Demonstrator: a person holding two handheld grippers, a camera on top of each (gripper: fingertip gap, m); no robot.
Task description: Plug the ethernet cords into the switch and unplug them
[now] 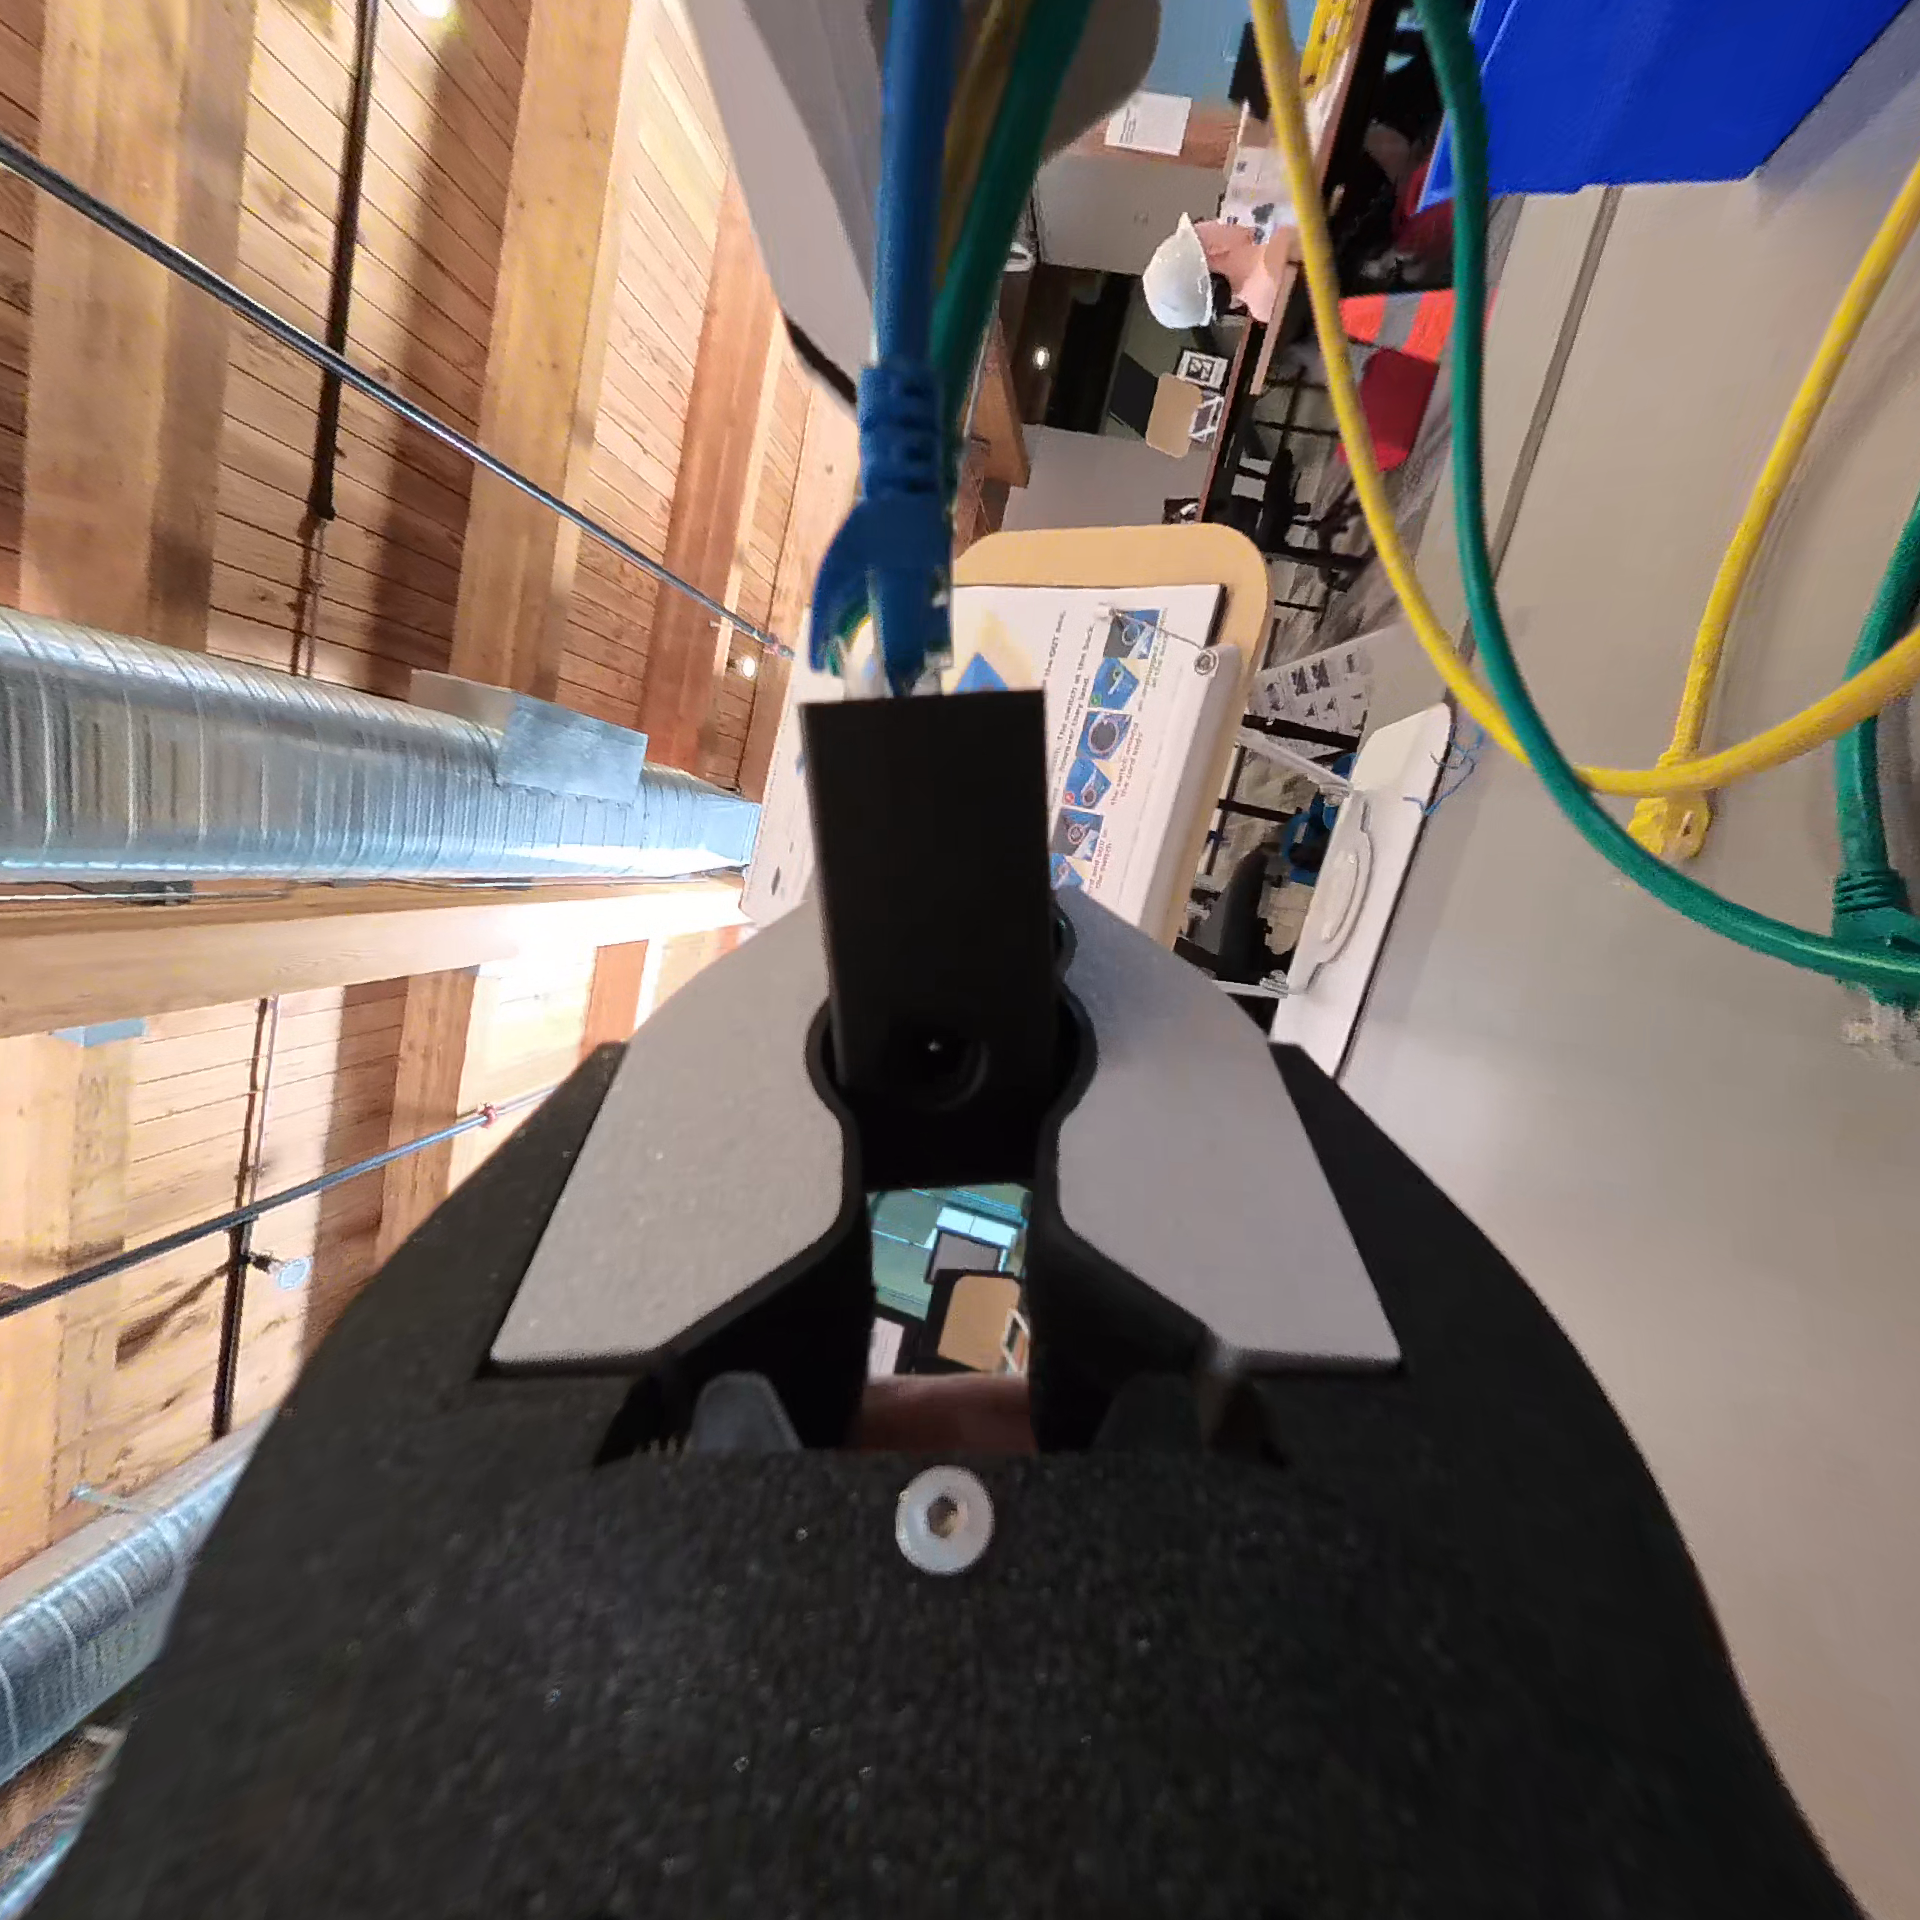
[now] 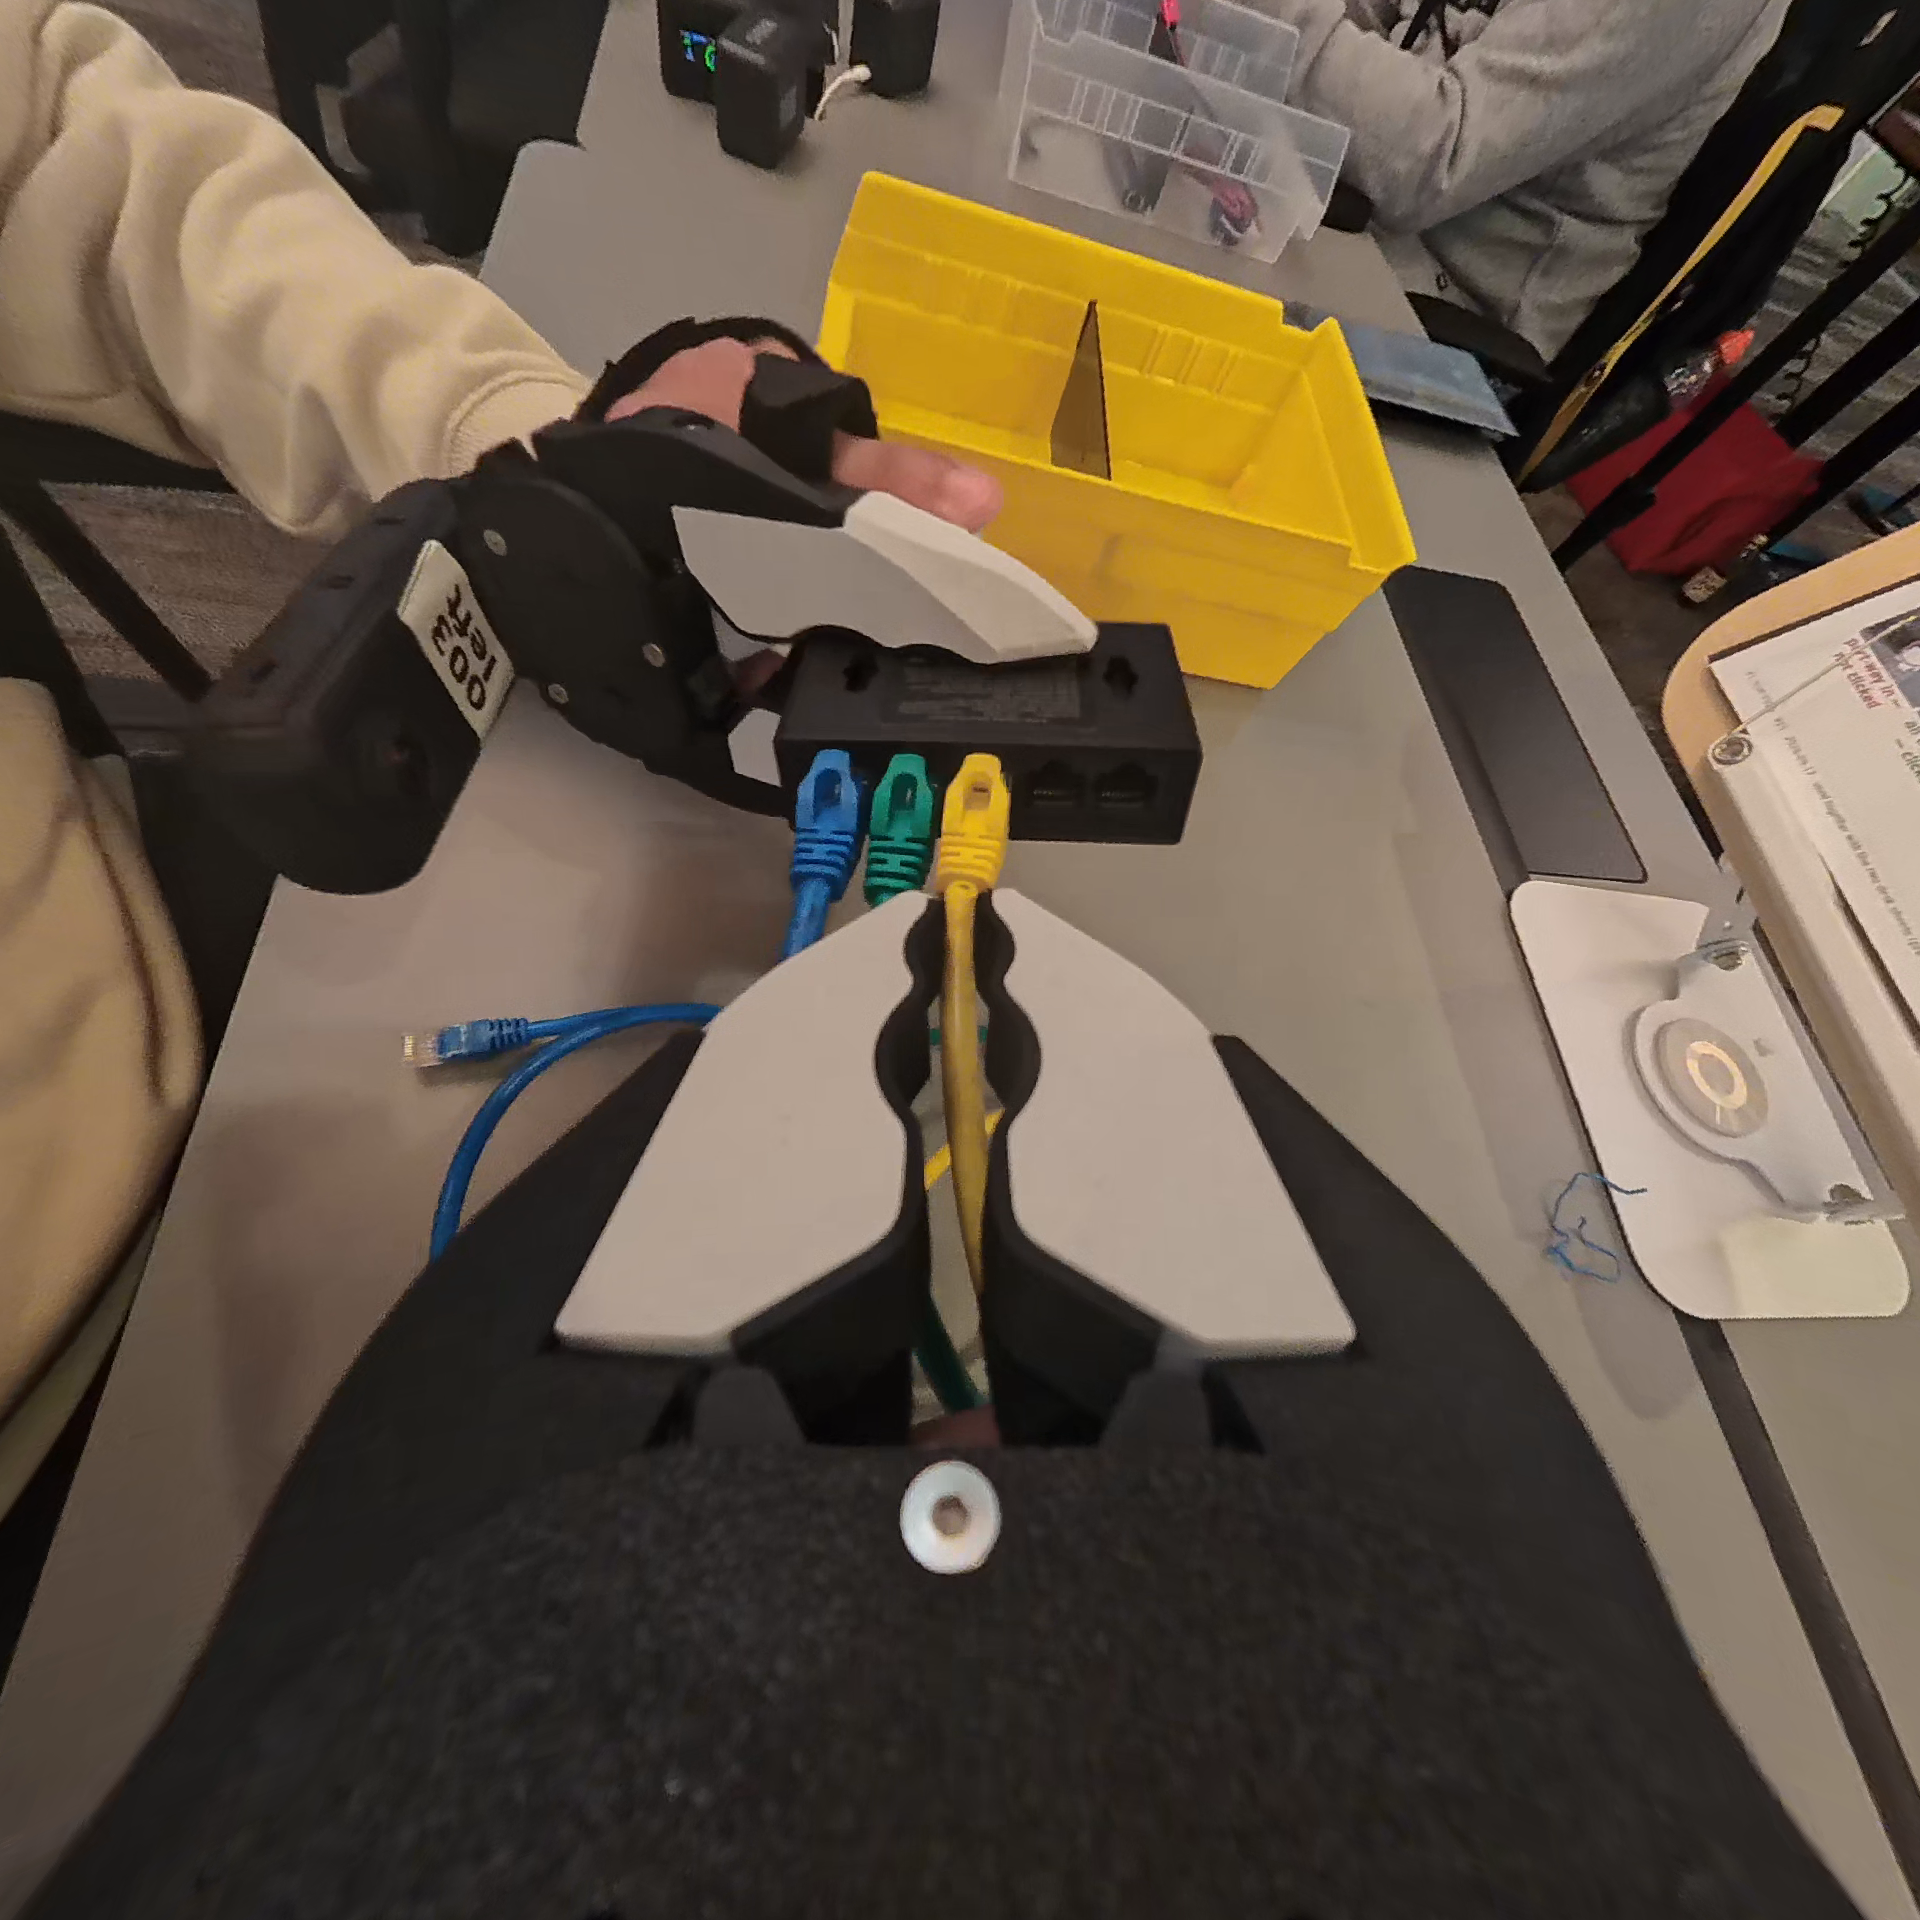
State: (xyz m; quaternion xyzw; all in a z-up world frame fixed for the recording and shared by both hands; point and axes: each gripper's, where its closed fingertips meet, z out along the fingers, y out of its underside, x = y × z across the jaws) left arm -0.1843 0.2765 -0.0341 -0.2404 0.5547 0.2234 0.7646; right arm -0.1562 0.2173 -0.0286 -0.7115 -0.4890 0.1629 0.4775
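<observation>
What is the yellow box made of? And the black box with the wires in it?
The yellow box looks like hard moulded plastic: smooth, slightly shiny, with thin ribbed walls. The black box, the switch, seems to be matte plastic too, dull and barely reflecting light.

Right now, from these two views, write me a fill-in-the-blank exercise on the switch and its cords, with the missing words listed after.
1. The left gripper is shut on the black ____.
2. Blue, green and ____ cords are plugged into the switch.
3. The right gripper has its fingers closed around the ____ cord, just behind its plug.
4. Behind the switch stands a yellow bin, and ____ ports of the switch are open.

Missing words: switch; yellow; yellow; two
</observation>
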